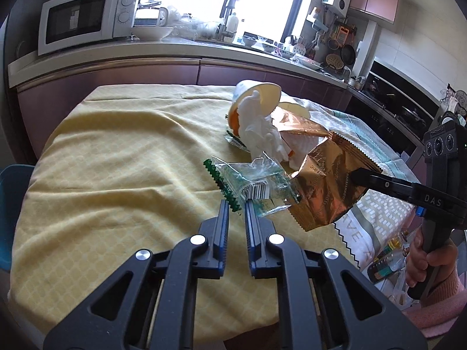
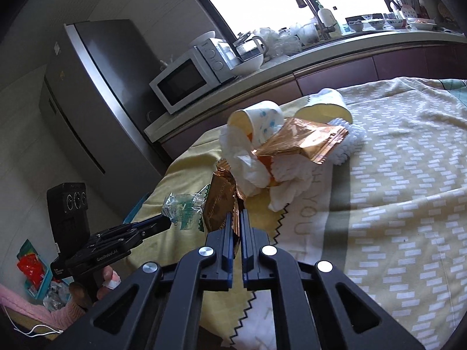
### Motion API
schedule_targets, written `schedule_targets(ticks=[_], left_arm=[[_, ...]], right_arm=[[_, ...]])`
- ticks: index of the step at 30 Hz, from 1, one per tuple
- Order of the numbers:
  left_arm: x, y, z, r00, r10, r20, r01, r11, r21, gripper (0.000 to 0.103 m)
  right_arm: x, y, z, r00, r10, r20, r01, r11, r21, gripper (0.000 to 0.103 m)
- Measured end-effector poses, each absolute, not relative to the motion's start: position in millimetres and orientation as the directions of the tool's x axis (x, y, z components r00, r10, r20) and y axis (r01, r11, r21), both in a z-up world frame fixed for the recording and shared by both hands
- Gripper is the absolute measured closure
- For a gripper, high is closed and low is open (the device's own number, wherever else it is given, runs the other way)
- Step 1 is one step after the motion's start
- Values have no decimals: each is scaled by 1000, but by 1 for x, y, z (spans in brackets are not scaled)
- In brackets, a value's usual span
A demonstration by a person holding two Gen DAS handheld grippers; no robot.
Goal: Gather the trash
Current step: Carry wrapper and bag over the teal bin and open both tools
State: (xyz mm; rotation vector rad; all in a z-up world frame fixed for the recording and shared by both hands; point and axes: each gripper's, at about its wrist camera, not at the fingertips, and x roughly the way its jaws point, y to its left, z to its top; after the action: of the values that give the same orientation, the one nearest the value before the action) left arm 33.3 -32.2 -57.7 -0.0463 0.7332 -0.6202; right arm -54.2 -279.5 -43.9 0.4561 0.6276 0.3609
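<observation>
Left gripper [image 1: 237, 204]: we have the jaws nearly together, pinching the near edge of the clear wrapper [image 1: 254, 180], the one with green zigzag ends and a barcode.
Right gripper [image 2: 237, 218]: we hold it pressed onto the edge of a copper foil wrapper [image 2: 220, 204], which stands up between the jaws.
Where the trash is: both wrappers are lifted just above the yellow tablecloth [image 1: 116, 160], touching each other at one corner in the left wrist view.
Still on the table: a second copper foil wrapper [image 2: 300, 143], crumpled tissue [image 2: 248, 160] and two tipped paper cups [image 2: 256, 119] lie in a heap just beyond.
Doing it well: we judge both grips thin, at the very edge, so we keep pressure steady and move slowly, apart from each other, so the wrappers do not snag.
Risk: a slippery film may slide free.
Bin: we cannot see one for certain.
</observation>
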Motion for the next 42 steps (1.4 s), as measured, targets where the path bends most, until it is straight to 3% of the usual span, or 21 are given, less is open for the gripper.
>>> schedule_targets(ticks=[8, 20, 28, 42], left_arm=[[28, 53, -48, 692, -414, -592, 346, 909, -232, 91], [42, 201, -34, 803, -124, -583, -19, 972, -233, 91], [66, 249, -50, 783, 6, -622, -147, 973, -176, 91], [122, 278, -95, 698, 72, -712, -238, 961, -137, 91]], right_arm=[[-18, -222, -24, 691, 584, -426, -335, 781, 527, 99], [73, -111, 2, 542, 733, -412, -532, 678, 506, 99], [116, -41, -5, 463, 759, -457, -569, 650, 504, 99], [162, 43, -41, 364, 703, -611, -535, 694, 482, 99]])
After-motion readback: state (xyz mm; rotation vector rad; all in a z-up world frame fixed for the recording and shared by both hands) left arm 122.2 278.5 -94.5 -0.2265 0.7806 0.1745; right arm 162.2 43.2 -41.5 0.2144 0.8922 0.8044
